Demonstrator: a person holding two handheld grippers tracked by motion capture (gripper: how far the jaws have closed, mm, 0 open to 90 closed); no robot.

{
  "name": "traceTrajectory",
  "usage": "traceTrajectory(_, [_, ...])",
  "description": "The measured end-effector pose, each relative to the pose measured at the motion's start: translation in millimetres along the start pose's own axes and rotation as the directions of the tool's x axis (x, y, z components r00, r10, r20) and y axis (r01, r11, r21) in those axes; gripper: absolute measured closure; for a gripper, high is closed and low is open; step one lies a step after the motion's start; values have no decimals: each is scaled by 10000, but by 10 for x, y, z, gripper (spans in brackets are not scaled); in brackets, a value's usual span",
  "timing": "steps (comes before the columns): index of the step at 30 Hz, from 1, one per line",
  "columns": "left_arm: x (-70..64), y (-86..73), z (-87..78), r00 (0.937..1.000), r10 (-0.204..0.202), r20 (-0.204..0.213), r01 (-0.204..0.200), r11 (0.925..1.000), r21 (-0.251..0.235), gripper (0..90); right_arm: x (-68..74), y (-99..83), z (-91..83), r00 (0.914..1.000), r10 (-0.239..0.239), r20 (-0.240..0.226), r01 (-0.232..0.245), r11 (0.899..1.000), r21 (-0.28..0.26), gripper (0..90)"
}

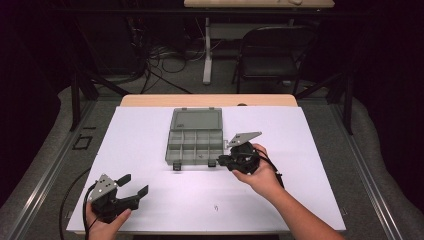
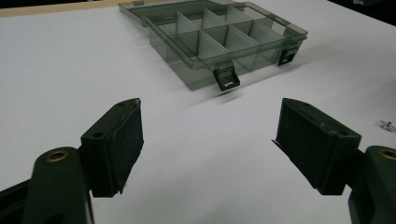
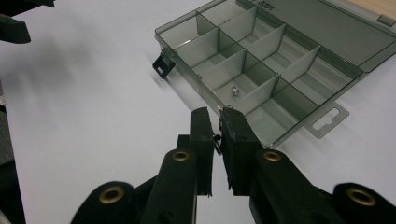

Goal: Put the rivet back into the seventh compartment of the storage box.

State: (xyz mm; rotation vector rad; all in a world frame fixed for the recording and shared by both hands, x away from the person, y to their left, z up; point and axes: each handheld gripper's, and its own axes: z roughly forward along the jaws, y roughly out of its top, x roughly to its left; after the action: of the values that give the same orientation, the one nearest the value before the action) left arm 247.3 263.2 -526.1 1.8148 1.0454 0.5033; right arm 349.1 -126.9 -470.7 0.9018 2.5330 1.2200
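Right gripper view: the right gripper (image 3: 215, 135) pinches a tiny metal screw (image 3: 217, 142) just beside the open box (image 3: 261, 60). I cannot tell which way the screw points. The left gripper (image 2: 208, 140) is wide open.

no readable text, embossed mark on organizer box lid (image 3: 322, 28) too blurred

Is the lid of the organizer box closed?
No, the lid lies folded back flat on the table behind the organizer box, so its compartments are open from above.
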Motion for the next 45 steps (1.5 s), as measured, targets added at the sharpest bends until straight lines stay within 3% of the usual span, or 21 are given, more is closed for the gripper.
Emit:
traceTrajectory(13, [-5,3,-1,10000,-58,22,58,10000,-67,230,-19,202,155,9997,-80,213,79,10000,52,833])
traceTrajectory(22, [15,0,-8,10000,-35,12,35,10000,-56,229,-69,374,456,9996,95,272,-99,9998,143,833])
traceTrajectory(28, [21,-1,-8,10000,-22,32,22,10000,-23,230,-117,386,616,9988,159,466,-175,9993,339,833])
traceTrajectory(45, [23,-1,-1,10000,18,59,-18,10000,-13,229,-248,318,845,9960,360,813,-411,9973,616,833])
